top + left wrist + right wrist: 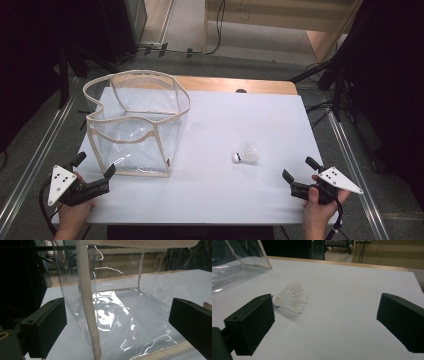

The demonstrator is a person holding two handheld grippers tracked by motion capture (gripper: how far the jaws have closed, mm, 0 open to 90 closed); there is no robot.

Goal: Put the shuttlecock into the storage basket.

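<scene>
In the high view, a white tabletop [210, 195] is seen with a clear plastic bag [137, 122] standing open at about 10 o'clock. A white shuttlecock [248, 154] is laid on its side near the middle, toward 3 o'clock, well apart from the bag. The left claw [95, 172] is held at 8 o'clock, just beside the bag's near corner, and is spread wide with nothing in it. The right claw [297, 172] is held at 4 o'clock, also spread wide and empty, near the shuttlecock but not touching it.

In the left gripper view, the bag's cloth-trimmed corner edge [88, 315] is seen between the jaws. The bag is judged soft and floppy; the trim is the best place to be pinched.

In the right gripper view, the shuttlecock [290, 297] is seen at 11 o'clock, by the left jaw. It is judged very light and easily crushed; a gentle grip is needed.
</scene>
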